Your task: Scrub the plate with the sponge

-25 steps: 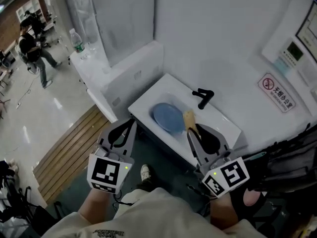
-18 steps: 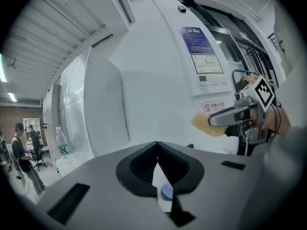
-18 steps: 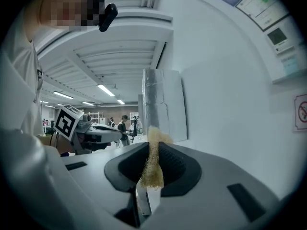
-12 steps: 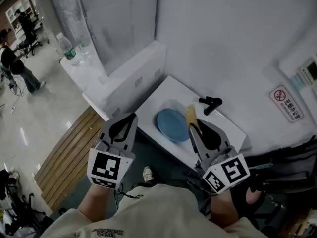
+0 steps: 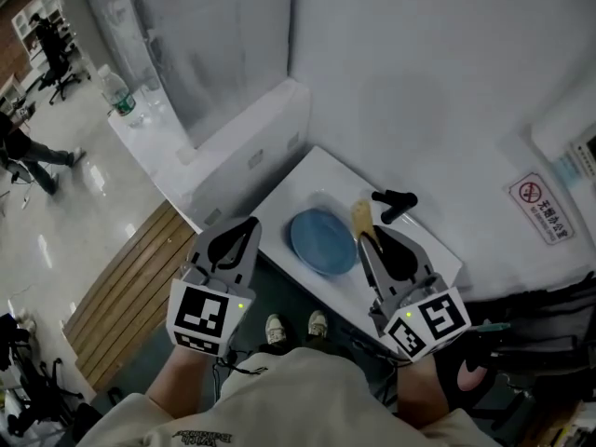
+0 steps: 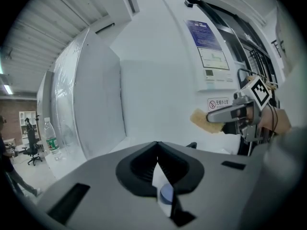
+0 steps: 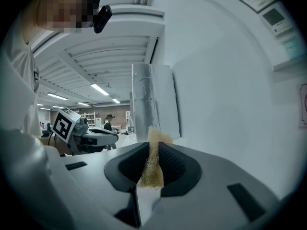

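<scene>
Both tongs have come closer to the white worktop than a second ago, and two shoes now show on the floor below its near edge. The left tongs are shut tight on nothing by that edge, with bare white top between them and the blue plate. The right tongs pinch the yellow sponge just beside the plate's right rim, near the black tap.

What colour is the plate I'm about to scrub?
The plate is plain blue; the head view shows it best.
</scene>
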A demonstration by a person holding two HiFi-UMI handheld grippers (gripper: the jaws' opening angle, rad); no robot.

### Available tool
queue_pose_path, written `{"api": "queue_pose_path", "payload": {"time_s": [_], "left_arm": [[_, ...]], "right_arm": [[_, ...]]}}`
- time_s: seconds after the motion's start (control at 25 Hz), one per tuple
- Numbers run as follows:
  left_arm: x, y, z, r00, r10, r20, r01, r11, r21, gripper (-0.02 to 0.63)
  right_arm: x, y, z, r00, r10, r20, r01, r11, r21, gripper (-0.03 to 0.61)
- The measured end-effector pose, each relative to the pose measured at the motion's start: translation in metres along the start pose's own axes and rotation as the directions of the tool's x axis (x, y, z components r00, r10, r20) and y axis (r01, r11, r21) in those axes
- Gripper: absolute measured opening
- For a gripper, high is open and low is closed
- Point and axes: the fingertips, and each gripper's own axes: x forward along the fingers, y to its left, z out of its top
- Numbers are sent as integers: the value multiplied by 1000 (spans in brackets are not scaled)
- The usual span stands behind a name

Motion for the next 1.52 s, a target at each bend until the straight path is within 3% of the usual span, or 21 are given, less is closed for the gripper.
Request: {"api": "queue_pose_path", "payload": {"time_s": [0.4, 0.56, 0.72, 0.92, 1.12, 1.52], "left_arm": [[43, -7, -24, 993, 7, -119, -13, 999, -45, 9], [70, -11, -41, 984, -13, -180, 3, 998, -55, 66], [99, -14, -72, 966, -60, -250, 28, 991, -128, 86], [132, -20, -128, 922, -116, -370, 45, 980, -195, 112], [157, -32, -182, 871, -201, -449, 47, 943, -330, 118], [191, -58, -279, 747, -299, -593, 37, 911, -412, 149]], "right_arm": [[18, -42, -24, 999, 53, -14, -51, 993, 106, 71], [35, -61, -41, 997, 62, -37, -57, 992, 117, 71], [52, -79, -63, 995, 63, -75, -53, 990, 130, 71], [74, -97, -103, 986, 76, -146, -55, 988, 147, 71], [97, -106, -150, 970, 108, -217, -68, 981, 184, 71], [118, -101, -239, 918, 170, -358, -89, 969, 231, 71]]}}
